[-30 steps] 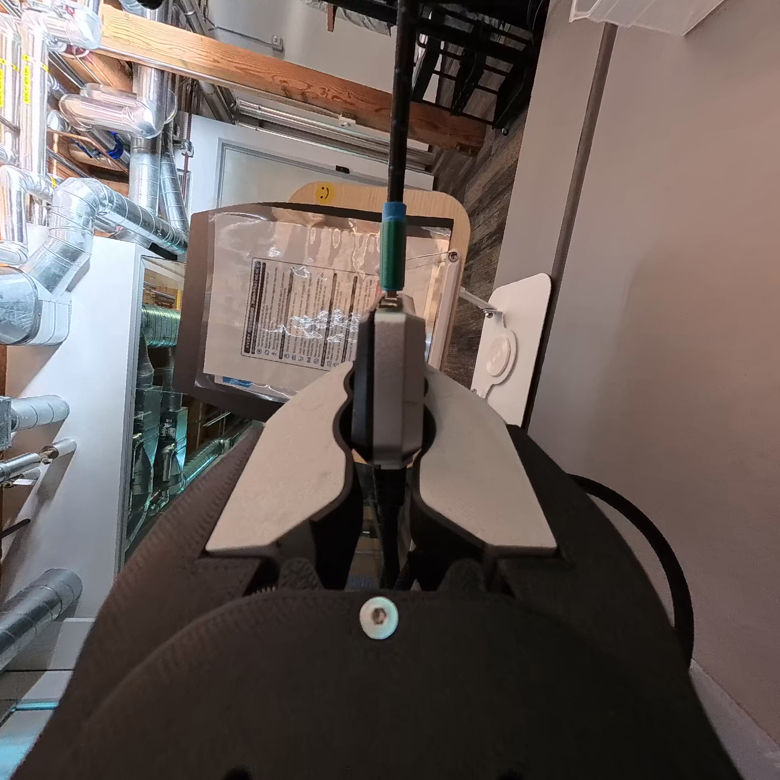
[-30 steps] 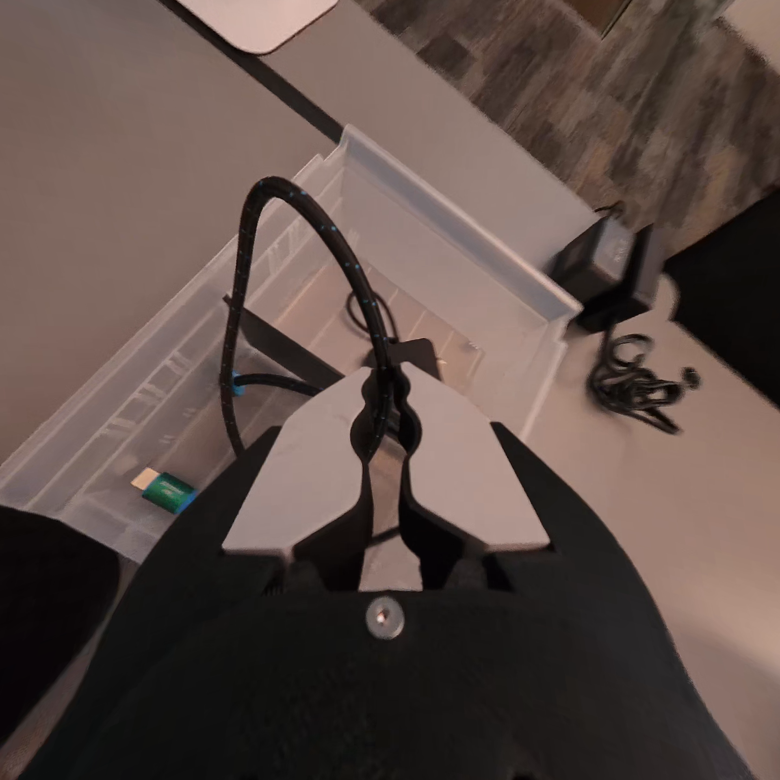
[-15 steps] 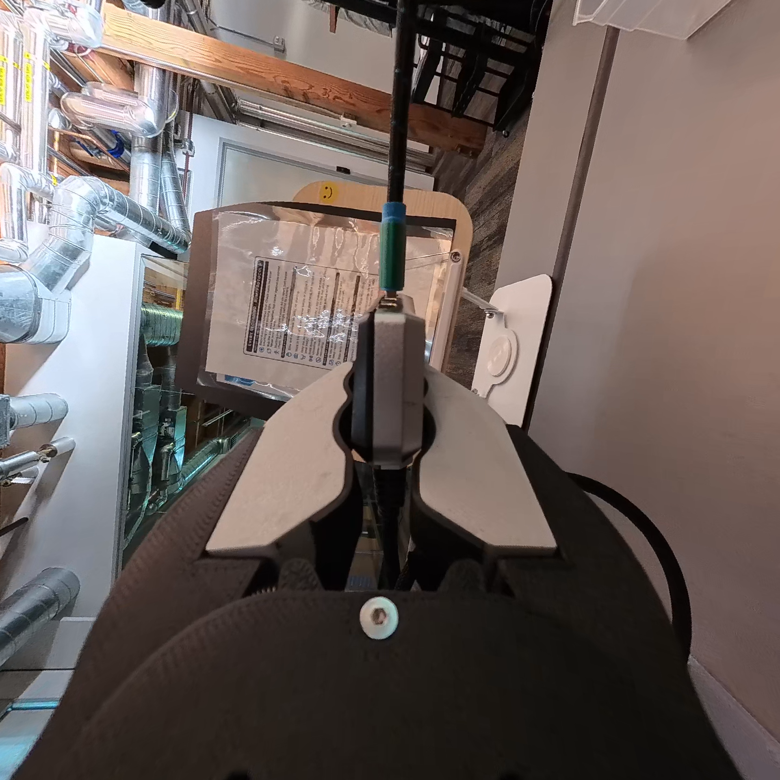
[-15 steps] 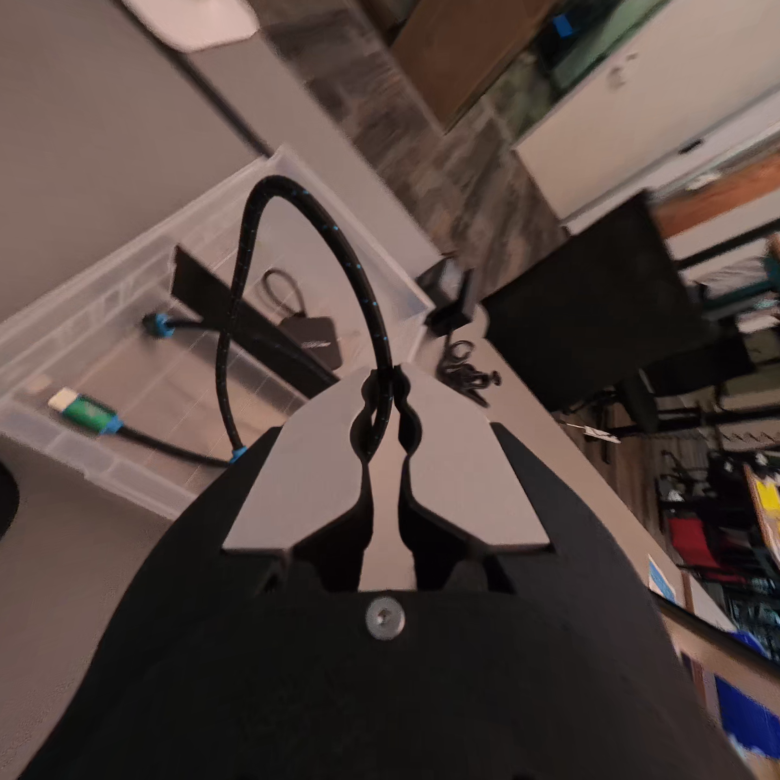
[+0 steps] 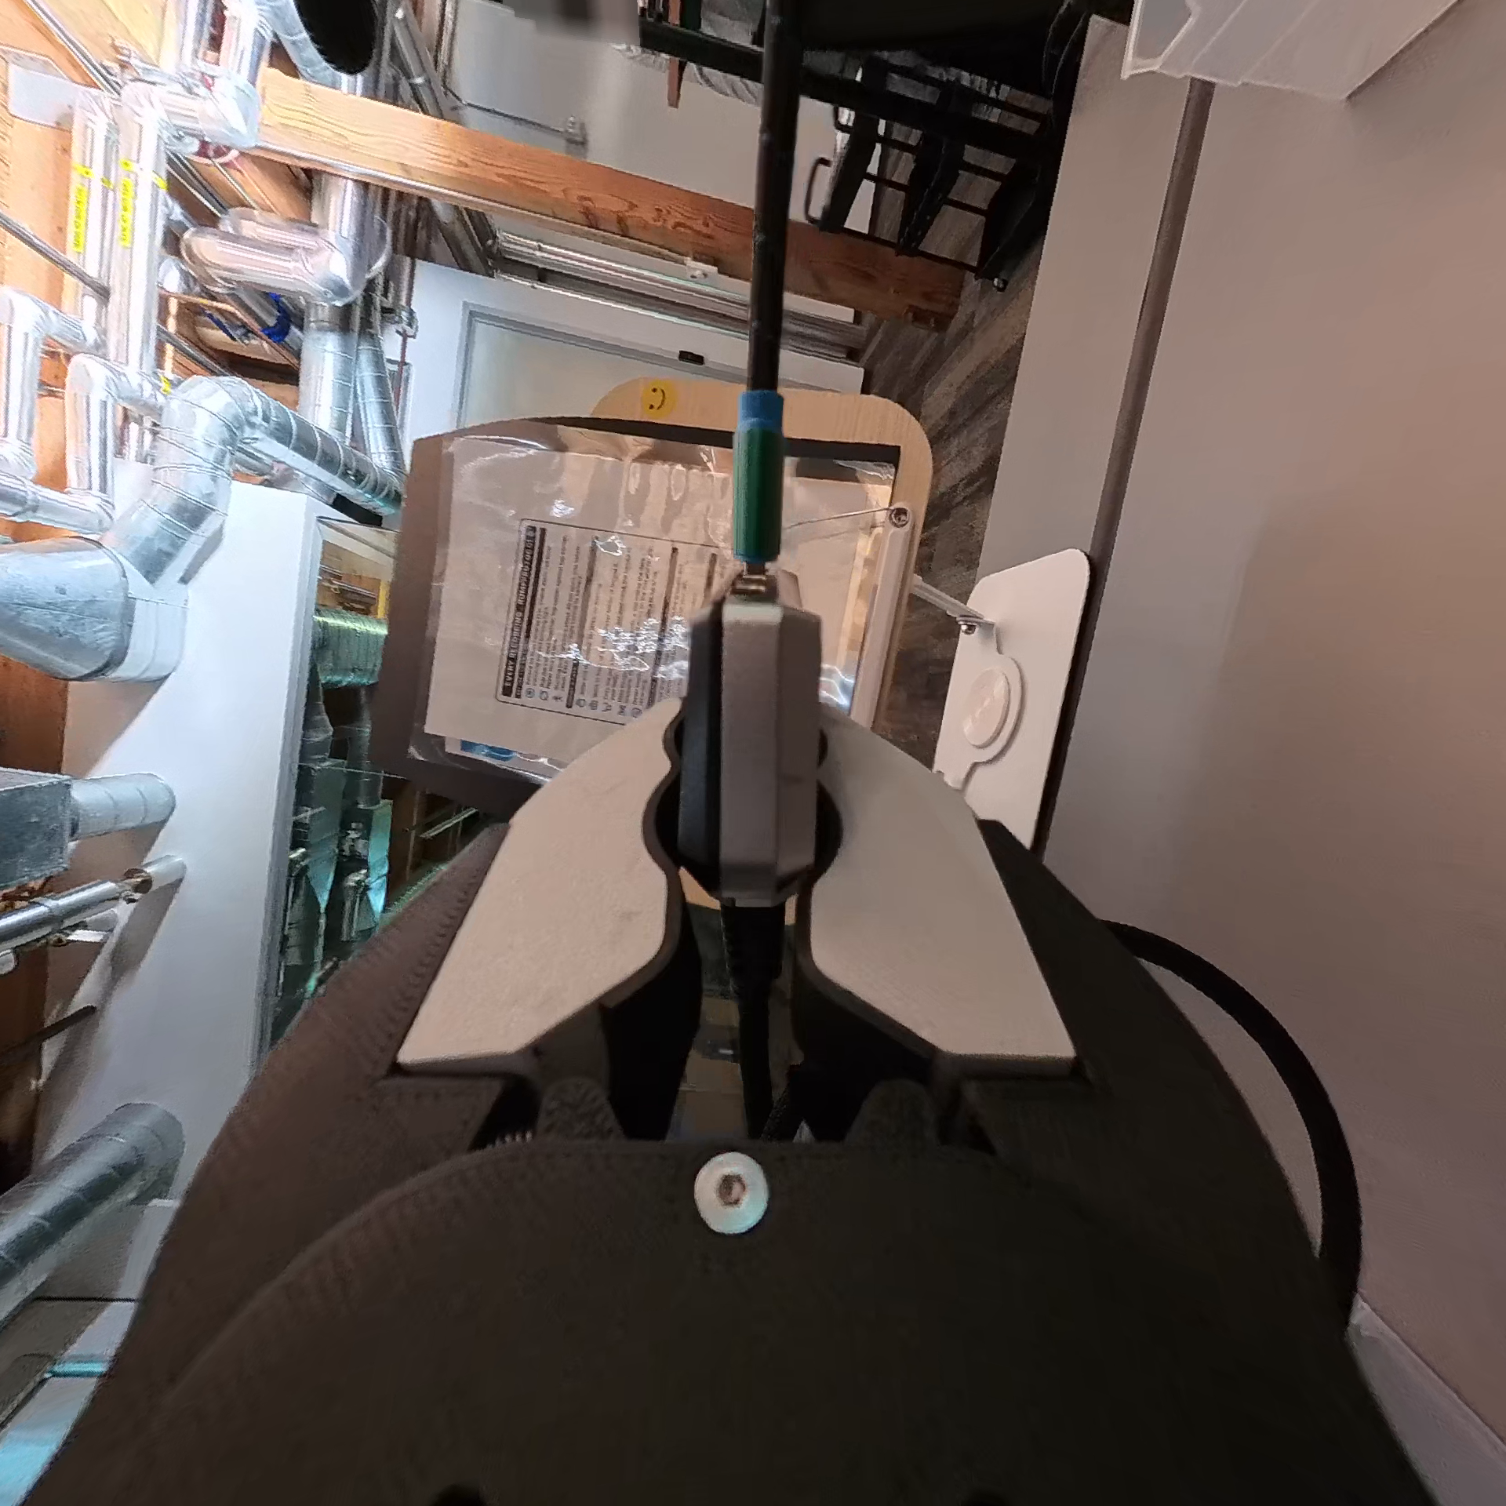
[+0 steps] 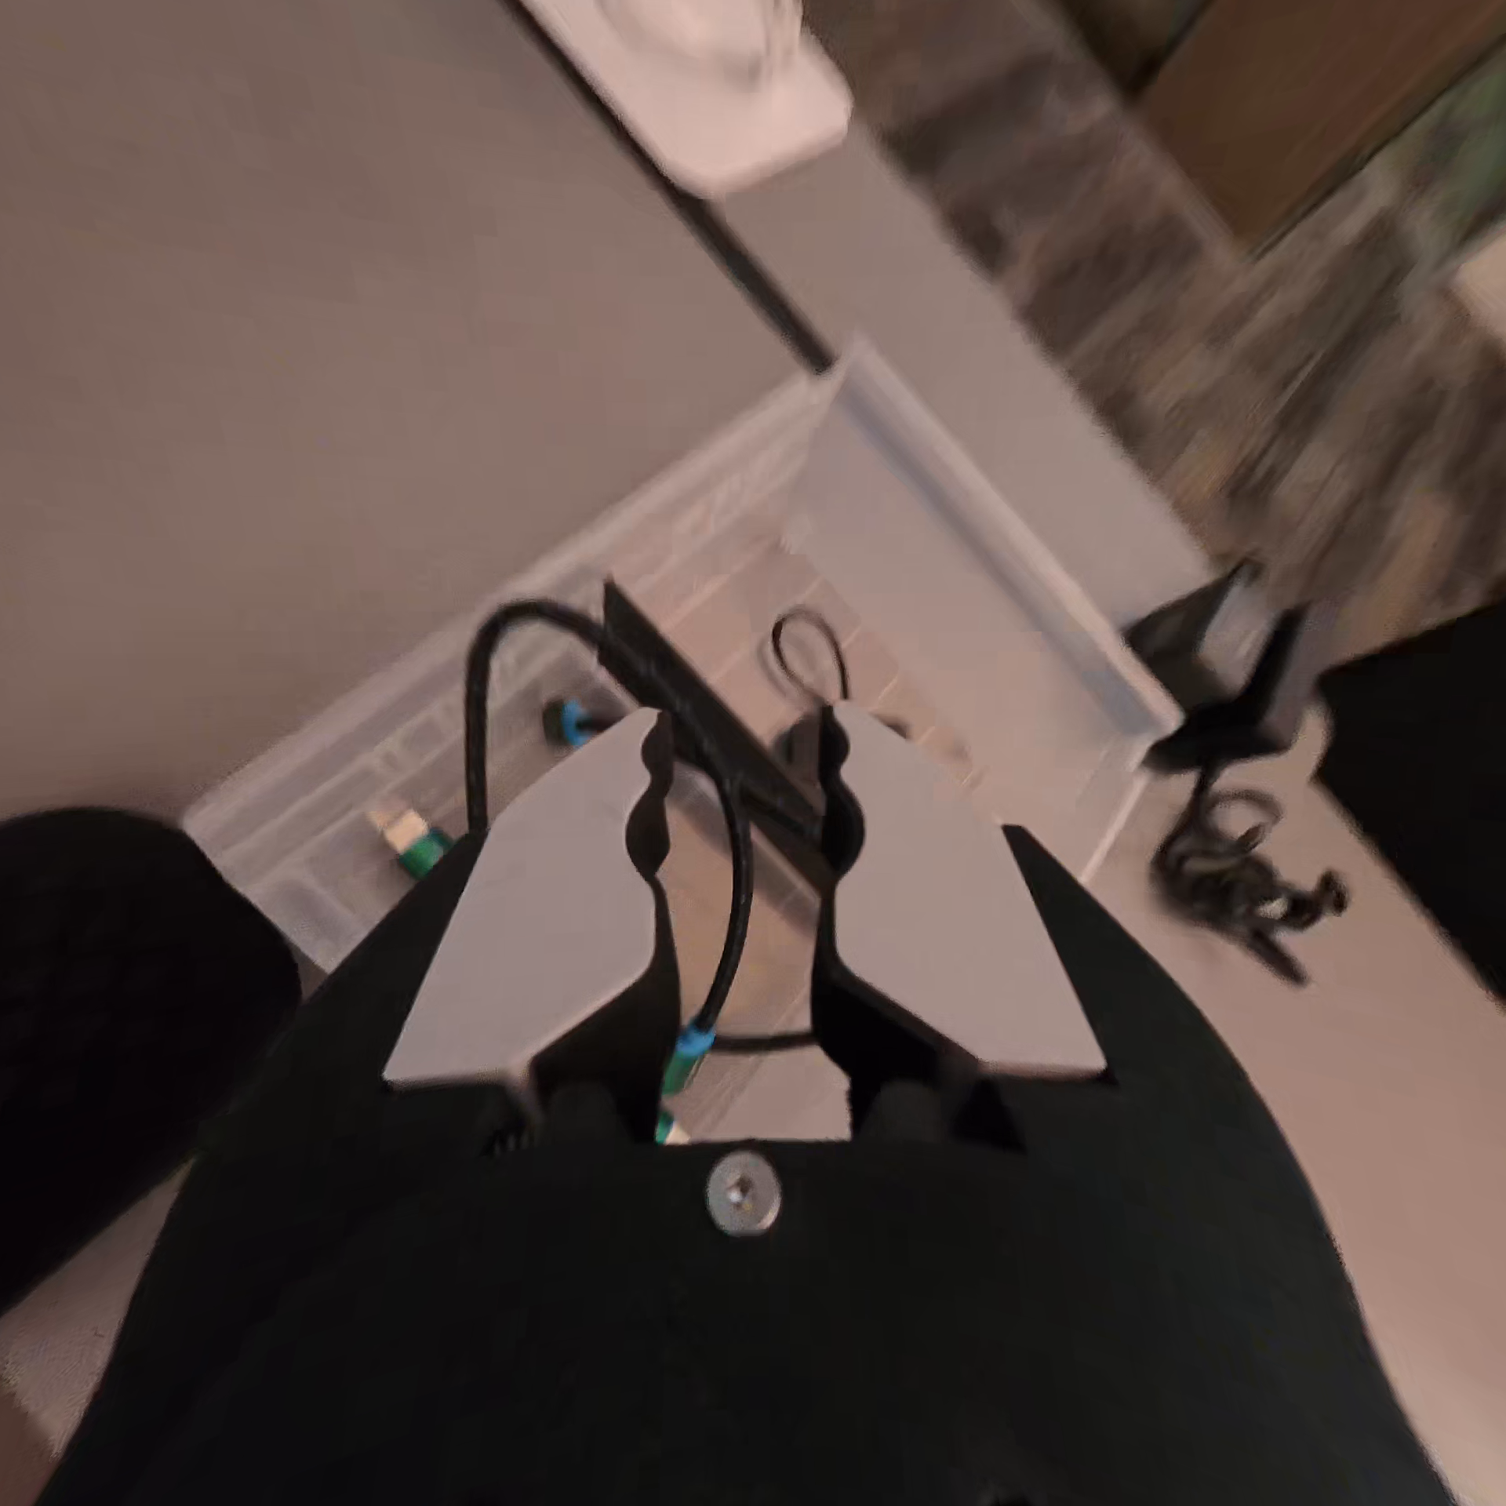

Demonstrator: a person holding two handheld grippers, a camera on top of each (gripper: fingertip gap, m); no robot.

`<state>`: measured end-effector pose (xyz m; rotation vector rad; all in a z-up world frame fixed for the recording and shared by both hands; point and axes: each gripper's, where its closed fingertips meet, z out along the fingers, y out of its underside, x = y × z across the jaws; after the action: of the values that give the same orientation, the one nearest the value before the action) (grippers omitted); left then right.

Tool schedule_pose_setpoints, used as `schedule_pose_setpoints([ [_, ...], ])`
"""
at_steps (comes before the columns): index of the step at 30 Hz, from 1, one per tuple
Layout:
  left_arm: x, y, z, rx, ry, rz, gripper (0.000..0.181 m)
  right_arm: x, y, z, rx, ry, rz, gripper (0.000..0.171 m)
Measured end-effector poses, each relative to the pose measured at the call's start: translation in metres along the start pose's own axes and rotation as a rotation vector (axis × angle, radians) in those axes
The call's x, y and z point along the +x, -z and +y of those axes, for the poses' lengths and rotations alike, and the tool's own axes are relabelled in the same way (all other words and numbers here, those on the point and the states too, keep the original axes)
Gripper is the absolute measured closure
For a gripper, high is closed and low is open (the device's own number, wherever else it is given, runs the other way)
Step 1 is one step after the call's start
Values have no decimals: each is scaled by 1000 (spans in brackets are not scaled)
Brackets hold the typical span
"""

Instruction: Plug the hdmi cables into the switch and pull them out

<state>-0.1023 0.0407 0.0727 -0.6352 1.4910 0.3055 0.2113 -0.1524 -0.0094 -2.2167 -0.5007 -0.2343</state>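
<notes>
My left claw (image 5: pixel 750 782) is clenched on the grey switch (image 5: pixel 754 733), green HDMI plug (image 5: pixel 756 497) seated in its top. My right claw (image 6: pixel 746 799) is released, a black cable (image 6: pixel 733 856) hanging loose btwn its fingers.

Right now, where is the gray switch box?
In the left wrist view, the switch sits clamped between the left gripper's jaws, a green plug in its far end.

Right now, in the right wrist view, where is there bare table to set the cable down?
Bare table lies left of the clear bin, and a strip at lower right below the cord tangle. The bin is crowded: black cable, green plug, a black bar.
</notes>
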Motion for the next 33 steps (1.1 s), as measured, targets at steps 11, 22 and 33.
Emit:
schedule_pose_setpoints([
  [11,-21,18,-32,142,-13,-149,157,-59,40,-205,863,60,-65,119],
  [22,-21,22,-44,166,-37,-182,158,-181,-7,-277,986,-37,-492,129],
  [33,-15,15,-45,137,-43,-170,157,-178,-26,-278,932,-125,-458,150],
])
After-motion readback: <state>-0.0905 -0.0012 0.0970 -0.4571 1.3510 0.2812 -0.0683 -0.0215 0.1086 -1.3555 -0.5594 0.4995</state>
